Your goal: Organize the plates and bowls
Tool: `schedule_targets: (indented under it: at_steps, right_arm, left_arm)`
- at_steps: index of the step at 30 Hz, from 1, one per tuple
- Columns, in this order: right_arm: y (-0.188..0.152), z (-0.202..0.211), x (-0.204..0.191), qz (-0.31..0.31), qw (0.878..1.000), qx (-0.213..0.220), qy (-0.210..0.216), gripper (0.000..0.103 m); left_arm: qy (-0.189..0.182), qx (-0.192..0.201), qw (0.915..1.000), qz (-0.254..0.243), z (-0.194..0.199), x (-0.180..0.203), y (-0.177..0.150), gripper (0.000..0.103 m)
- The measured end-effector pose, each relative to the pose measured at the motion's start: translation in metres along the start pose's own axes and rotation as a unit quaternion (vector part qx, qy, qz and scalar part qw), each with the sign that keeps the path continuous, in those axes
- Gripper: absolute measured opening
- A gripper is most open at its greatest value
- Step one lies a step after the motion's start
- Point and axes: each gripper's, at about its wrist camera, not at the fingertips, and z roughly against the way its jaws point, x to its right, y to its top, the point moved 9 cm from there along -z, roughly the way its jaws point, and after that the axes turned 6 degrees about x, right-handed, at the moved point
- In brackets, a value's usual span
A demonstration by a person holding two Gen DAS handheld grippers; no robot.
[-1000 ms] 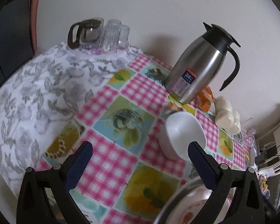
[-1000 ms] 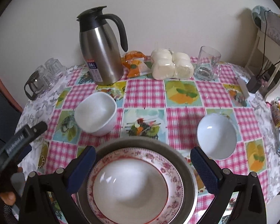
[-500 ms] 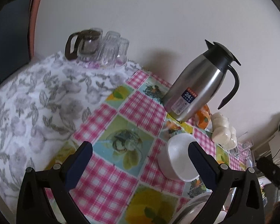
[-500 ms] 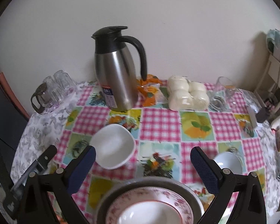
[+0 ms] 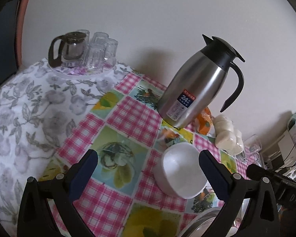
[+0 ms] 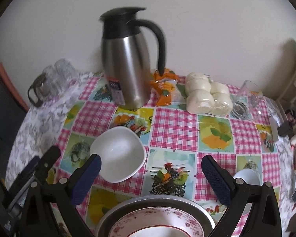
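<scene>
A white squarish bowl (image 6: 118,154) sits on the checked tablecloth; it also shows in the left wrist view (image 5: 180,172), just inside my right finger there. A metal plate (image 6: 155,203) at the near edge holds a red-patterned plate (image 6: 157,221). A small white bowl (image 6: 246,176) sits at the right, partly behind my finger. My left gripper (image 5: 148,172) is open and empty above the cloth. My right gripper (image 6: 151,177) is open and empty above the stacked plates. The left gripper shows at the lower left of the right wrist view (image 6: 35,173).
A steel thermos jug (image 6: 126,59) stands at the back, with an orange packet (image 6: 165,88), wrapped white buns (image 6: 205,95) and a glass (image 6: 250,96) to its right. A glass pot and tumblers (image 5: 82,49) stand at the far left on floral cloth.
Both grippers have drawn back and tilted up. The stacked plates have slid to the bottom edge of the right wrist view; the thermos looms larger. Both grippers stay open.
</scene>
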Motion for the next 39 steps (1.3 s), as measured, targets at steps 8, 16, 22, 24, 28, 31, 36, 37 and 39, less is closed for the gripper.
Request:
schedule_targets:
  at_steps: [8, 16, 22, 24, 28, 31, 36, 37, 39]
  right_arm:
    - [-0.006, -0.031, -0.002, 0.019, 0.999, -0.048, -0.001, 0.103]
    - [-0.013, -0.072, 0.008, 0.012, 0.996, -0.082, -0.015, 0.084]
    - [-0.022, -0.097, 0.007, 0.028, 0.994, -0.107, -0.023, 0.067]
    - [-0.027, -0.104, 0.005, 0.032, 0.992, -0.12, -0.023, 0.061]
    - [-0.034, -0.114, 0.001, 0.046, 0.989, -0.136, -0.021, 0.049]
    - [-0.035, -0.118, -0.002, 0.054, 0.989, -0.138, -0.018, 0.038]
    - [-0.035, -0.123, -0.008, 0.066, 0.988, -0.141, -0.01, 0.029]
    - [-0.035, -0.123, -0.009, 0.068, 0.988, -0.141, -0.008, 0.026]
    - [-0.035, -0.122, -0.013, 0.075, 0.987, -0.14, -0.003, 0.019]
  left_arm:
    - [-0.015, -0.071, 0.9967, 0.035, -0.033, 0.002, -0.019, 0.101]
    - [-0.004, -0.11, 0.9918, 0.065, -0.065, -0.01, -0.038, 0.087]
    - [-0.001, -0.127, 0.9908, 0.047, -0.08, -0.003, -0.047, 0.078]
    - [-0.005, -0.133, 0.9903, 0.042, -0.084, 0.002, -0.051, 0.074]
    - [-0.012, -0.141, 0.9895, 0.029, -0.088, 0.01, -0.056, 0.057]
    - [-0.017, -0.149, 0.9882, 0.03, -0.091, 0.013, -0.061, 0.042]
    - [-0.02, -0.154, 0.9874, 0.031, -0.095, 0.013, -0.066, 0.024]
    - [-0.026, -0.155, 0.987, 0.034, -0.094, 0.015, -0.066, 0.02]
    - [-0.023, -0.154, 0.9875, 0.025, -0.093, 0.017, -0.066, 0.02]
